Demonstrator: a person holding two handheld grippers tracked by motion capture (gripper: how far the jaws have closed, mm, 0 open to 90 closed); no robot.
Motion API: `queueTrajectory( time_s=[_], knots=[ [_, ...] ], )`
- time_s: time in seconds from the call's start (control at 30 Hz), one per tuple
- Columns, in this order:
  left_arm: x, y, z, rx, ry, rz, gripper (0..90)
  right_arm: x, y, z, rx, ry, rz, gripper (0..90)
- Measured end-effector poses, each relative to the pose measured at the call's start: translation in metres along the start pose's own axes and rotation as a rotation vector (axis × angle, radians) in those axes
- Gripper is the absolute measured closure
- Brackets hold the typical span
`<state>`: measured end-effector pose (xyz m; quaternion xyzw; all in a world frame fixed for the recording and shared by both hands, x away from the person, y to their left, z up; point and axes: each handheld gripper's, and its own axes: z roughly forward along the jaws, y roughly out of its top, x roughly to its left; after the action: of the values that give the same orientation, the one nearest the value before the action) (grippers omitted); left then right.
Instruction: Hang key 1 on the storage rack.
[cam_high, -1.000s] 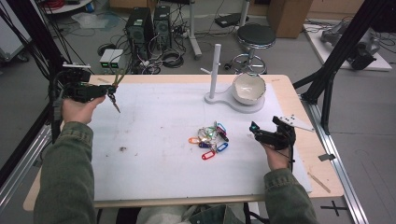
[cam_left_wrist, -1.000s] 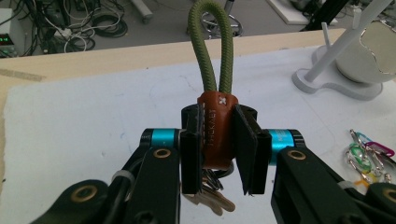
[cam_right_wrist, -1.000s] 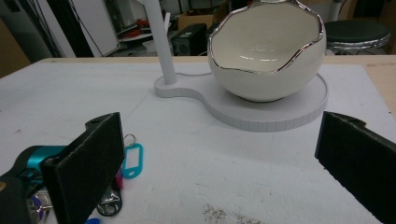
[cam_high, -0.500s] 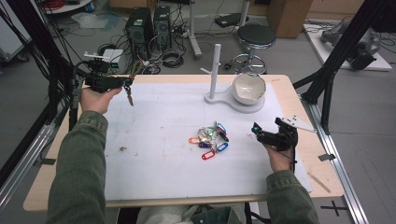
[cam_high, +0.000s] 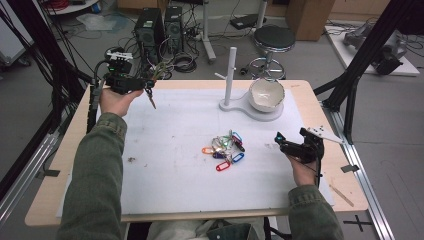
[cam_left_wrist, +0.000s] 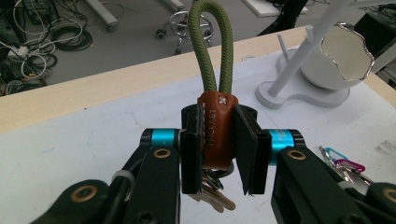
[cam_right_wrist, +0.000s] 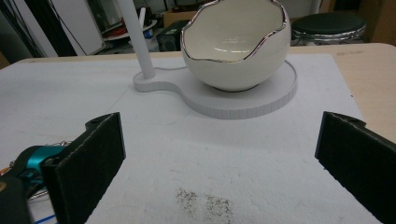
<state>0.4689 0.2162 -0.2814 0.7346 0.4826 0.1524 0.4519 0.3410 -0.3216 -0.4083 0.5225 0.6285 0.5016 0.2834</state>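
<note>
— Claw on the left (cam_left_wrist: 218, 154) is clamping the brown keychain (cam_left_wrist: 215, 133) above the worktop's (cam_high: 175, 150) far left corner.
— Carrying step; next, threading its green loop (cam_left_wrist: 211, 46) over the white peg stand (cam_high: 230, 75). Right claw (cam_right_wrist: 219, 154) is idling, jaws apart.

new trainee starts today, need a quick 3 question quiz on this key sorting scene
1. True or false: the left gripper is shut on the brown leather key fob with the olive green cord loop.
2. What stands beside the white egg-shaped ceramic bowl on its white base?
A. a white peg post
B. a red cup
C. a glass jar
3. Fill in: the right gripper has its jaws ____.

Key: 1 true; 2 A; 3 open
</note>
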Motion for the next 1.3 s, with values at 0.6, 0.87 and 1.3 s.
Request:
queueTrajectory(
  time_s=[0.6,0.87,1.3],
  knots=[
    [-0.026,0.009,0.026,-0.014,-0.062,0.007,72.9,0.0,-0.001,0.002,0.015,0.019,0.007,0.6],
    [-0.033,0.009,0.043,-0.009,-0.085,0.004,72.9,0.0,-0.001,0.003,0.027,0.024,0.011,0.6],
    [-0.056,0.022,0.07,0.012,-0.125,0.048,72.9,-0.002,-0.002,0.0,0.025,0.02,0.016,0.6]
  ],
)
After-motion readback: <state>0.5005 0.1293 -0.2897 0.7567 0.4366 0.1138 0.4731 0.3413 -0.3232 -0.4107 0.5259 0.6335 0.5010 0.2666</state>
